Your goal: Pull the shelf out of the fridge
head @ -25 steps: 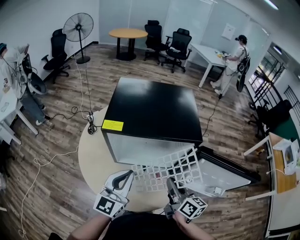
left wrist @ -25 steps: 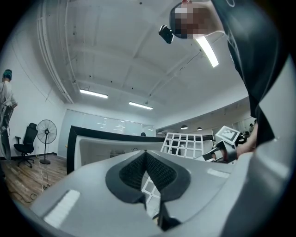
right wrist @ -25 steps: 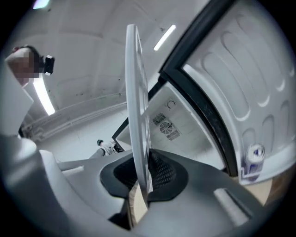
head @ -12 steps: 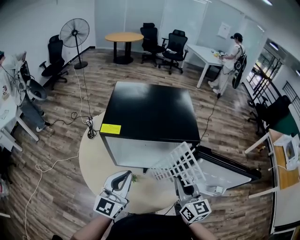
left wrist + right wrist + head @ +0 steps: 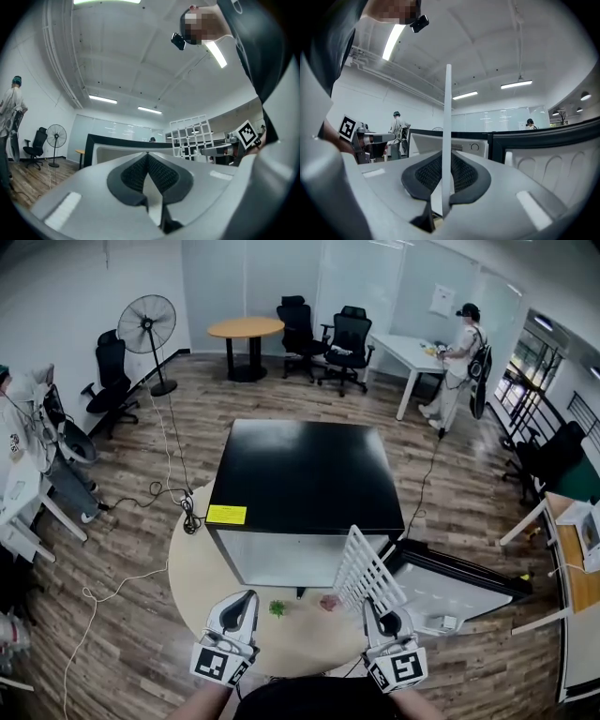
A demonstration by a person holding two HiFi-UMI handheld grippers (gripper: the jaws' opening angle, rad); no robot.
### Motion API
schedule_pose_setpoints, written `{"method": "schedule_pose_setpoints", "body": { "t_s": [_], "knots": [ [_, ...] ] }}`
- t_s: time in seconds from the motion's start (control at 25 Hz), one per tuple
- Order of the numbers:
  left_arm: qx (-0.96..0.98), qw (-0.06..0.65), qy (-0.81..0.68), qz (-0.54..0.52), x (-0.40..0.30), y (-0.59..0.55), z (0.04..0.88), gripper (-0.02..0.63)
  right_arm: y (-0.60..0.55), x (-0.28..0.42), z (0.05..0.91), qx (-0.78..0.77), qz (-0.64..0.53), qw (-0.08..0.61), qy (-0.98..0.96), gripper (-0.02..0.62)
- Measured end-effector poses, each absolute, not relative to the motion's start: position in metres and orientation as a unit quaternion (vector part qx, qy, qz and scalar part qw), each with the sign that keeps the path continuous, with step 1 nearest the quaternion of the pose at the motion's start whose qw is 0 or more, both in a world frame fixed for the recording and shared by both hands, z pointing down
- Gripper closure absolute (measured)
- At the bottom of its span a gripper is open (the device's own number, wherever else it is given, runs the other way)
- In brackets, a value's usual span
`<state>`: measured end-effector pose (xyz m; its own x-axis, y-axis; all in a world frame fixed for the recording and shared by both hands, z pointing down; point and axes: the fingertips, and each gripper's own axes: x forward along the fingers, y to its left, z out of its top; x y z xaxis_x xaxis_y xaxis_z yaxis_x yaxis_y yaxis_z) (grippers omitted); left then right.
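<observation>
The white wire shelf [image 5: 367,572] is outside the fridge [image 5: 305,474] and stands on edge, nearly upright, above the round table [image 5: 202,568]. My right gripper [image 5: 376,611] is shut on its near rim. In the right gripper view the shelf [image 5: 448,117] shows edge on as a thin white bar pinched between the dark pads [image 5: 464,176]. My left gripper [image 5: 242,600] hovers left of it over the table, shut on nothing. Its pads [image 5: 136,171] meet in the left gripper view, where the shelf [image 5: 192,136] shows off to the right.
The fridge door [image 5: 459,585] hangs open to the right, by the shelf. A small green thing [image 5: 277,607] and a pinkish one [image 5: 328,602] lie on the table before the fridge. Cables [image 5: 155,488] trail on the floor at left. A person [image 5: 459,352] stands far back.
The shelf has rolled from lying flat to standing on edge and has risen, with the right gripper turning along with it. The left gripper has shifted only a little.
</observation>
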<state>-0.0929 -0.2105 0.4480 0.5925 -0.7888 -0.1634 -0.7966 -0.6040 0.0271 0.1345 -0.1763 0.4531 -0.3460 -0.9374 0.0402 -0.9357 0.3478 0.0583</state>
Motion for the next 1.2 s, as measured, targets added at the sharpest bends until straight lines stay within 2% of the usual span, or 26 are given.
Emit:
{"method": "schedule_pose_setpoints", "body": {
  "t_s": [0.44,1.2],
  "knots": [
    [-0.879,0.051,0.470,0.060,-0.110,-0.225,0.444,0.607,-0.175,0.146,0.447,0.595,-0.042,0.034,-0.802,0.558],
    [-0.880,0.055,0.470,0.053,-0.102,-0.220,0.446,0.607,-0.173,0.155,0.447,0.605,-0.042,0.022,-0.795,0.558]
  ]
}}
